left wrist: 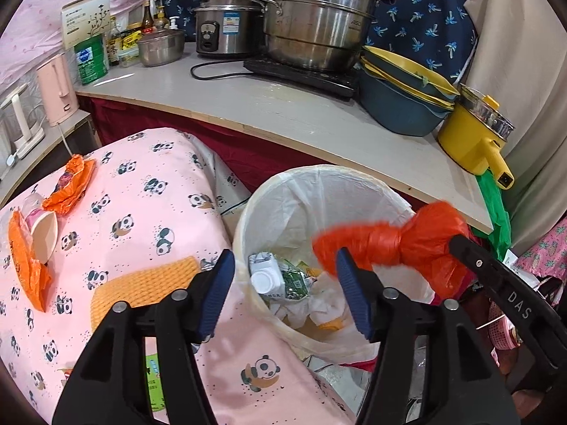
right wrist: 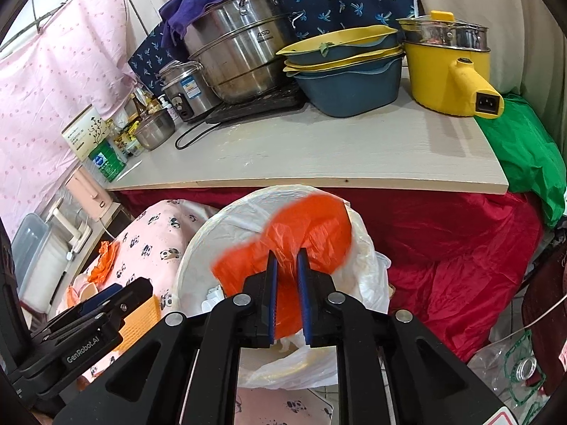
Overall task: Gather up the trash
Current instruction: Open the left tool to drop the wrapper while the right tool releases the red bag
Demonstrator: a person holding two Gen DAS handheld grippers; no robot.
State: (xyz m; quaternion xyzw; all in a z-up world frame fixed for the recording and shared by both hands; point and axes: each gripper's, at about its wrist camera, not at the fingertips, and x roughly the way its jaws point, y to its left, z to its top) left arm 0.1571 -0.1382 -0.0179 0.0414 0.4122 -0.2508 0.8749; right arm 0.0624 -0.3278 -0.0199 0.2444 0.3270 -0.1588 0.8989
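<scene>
My right gripper point(right wrist: 287, 262) is shut on a blurred orange plastic bag point(right wrist: 308, 226), pinched between its blue pads above the bin. The bin point(left wrist: 248, 219) is lined with a white bag and holds a white bottle point(left wrist: 265, 279), a green packet and crumpled paper. In the left wrist view the orange bag point(left wrist: 389, 248) hangs over the bin's right rim, with the right gripper point(left wrist: 460, 244) reaching in from the right. My left gripper point(left wrist: 283, 265) stands open over the bin's near-left rim, nothing between its fingers. More orange wrappers point(left wrist: 71, 184) and a paper cup point(left wrist: 44, 233) lie on the pink panda cloth point(left wrist: 141, 212).
Behind the bin a grey counter point(right wrist: 319, 156) carries steel pots point(right wrist: 241, 56), stacked blue-and-yellow basins point(right wrist: 347, 78) and a yellow electric pot point(right wrist: 446, 81). Red cloth point(right wrist: 460, 248) hangs below it. A green bag point(right wrist: 524, 156) and a clear bottle point(right wrist: 524, 368) lie at the right.
</scene>
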